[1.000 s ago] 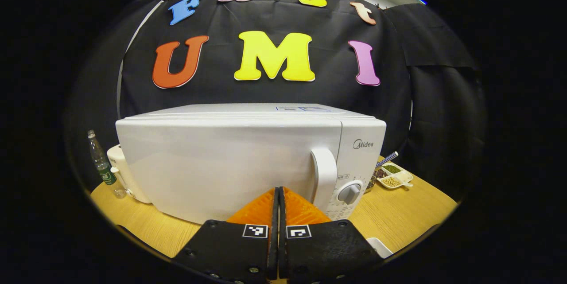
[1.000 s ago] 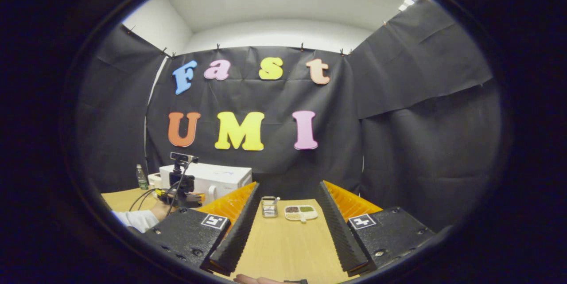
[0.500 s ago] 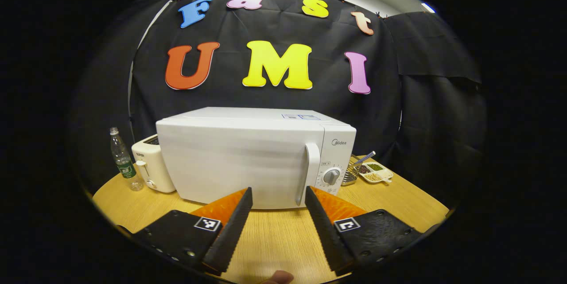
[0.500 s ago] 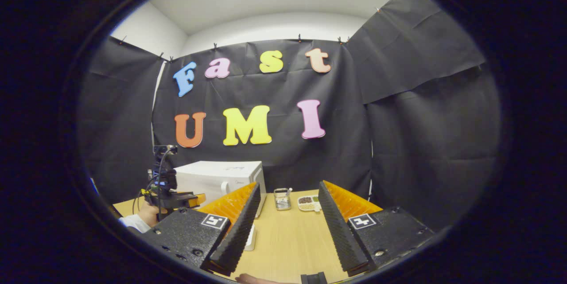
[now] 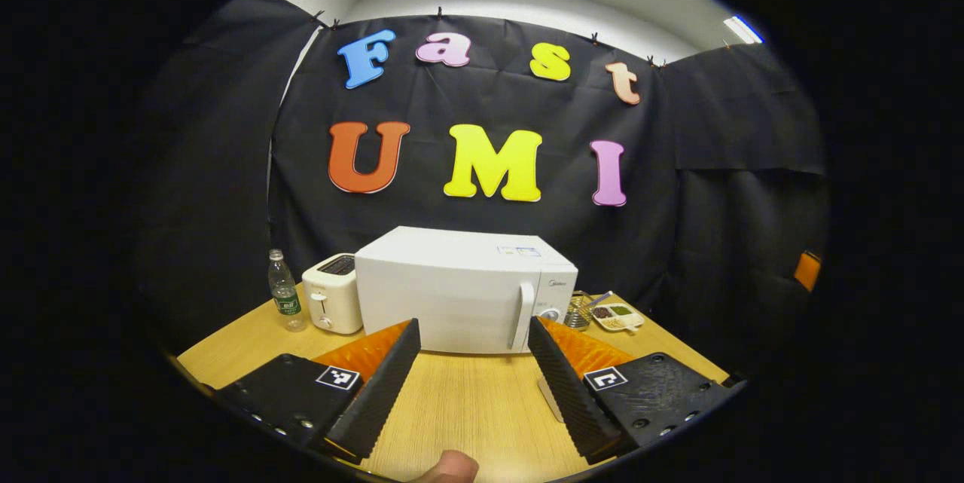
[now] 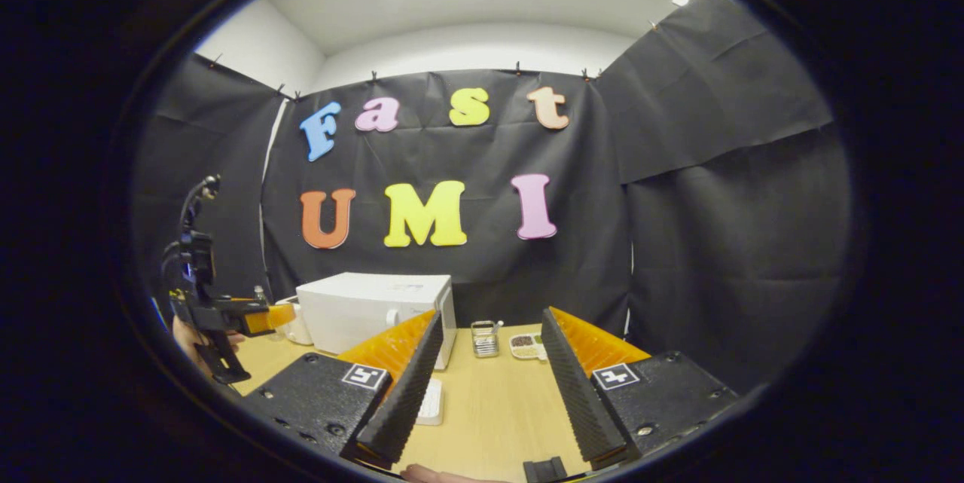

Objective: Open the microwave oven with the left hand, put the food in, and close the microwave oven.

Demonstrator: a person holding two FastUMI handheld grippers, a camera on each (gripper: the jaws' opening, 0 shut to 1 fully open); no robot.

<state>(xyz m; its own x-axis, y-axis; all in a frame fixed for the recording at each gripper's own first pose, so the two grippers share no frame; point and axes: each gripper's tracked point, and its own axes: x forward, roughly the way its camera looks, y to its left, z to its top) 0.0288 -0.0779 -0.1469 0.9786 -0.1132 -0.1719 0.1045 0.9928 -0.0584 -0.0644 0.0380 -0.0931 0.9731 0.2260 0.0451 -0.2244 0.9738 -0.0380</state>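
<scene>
A: Where's the microwave oven [image 5: 463, 289]?
B: On the table [image 5: 467, 408] at 12 o'clock from the left claw [image 5: 471, 347], door closed, toaster [image 5: 331, 293] touching its left side.
A: And the claws?
B: Left claw gapes wide, holding nothing; right claw [image 6: 489, 351] likewise spread and empty

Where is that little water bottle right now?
In the left gripper view the water bottle stands upright on the wooden table at its far left, just left of the toaster, which stands beside the white microwave.
</scene>
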